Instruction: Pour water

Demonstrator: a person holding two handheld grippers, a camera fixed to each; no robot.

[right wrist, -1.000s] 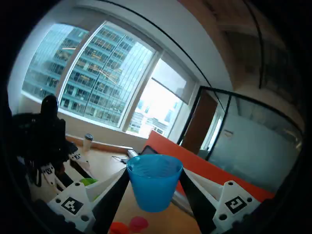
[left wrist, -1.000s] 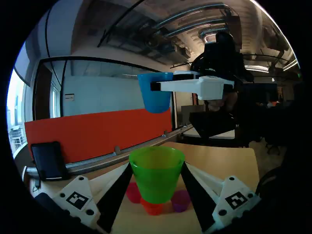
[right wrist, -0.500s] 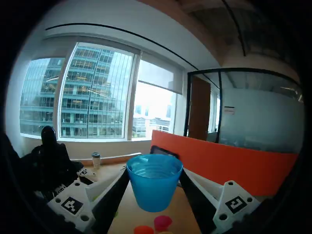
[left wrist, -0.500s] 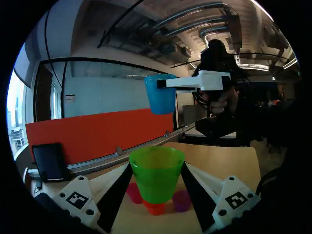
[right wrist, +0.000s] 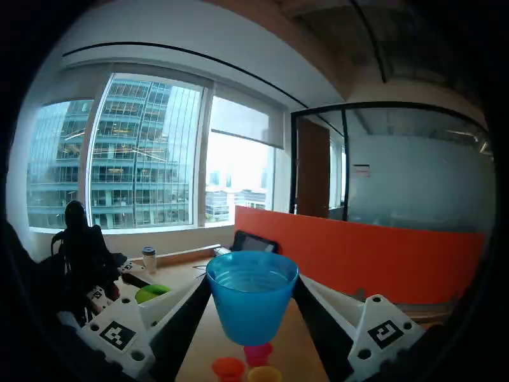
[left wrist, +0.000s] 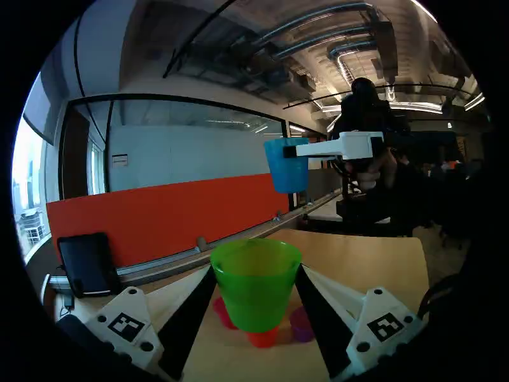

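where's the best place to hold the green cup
By its outer walls just below the rim, coming in level from the side, as the left tool does now. The green cup stands upright and tapers downward, so a high grip resists slipping and leaves the mouth clear.

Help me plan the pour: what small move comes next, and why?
Probably bring the blue cup in over the green cup before tilting it. The blue cup holds water and is upright, but it is held higher and well apart from the green cup.
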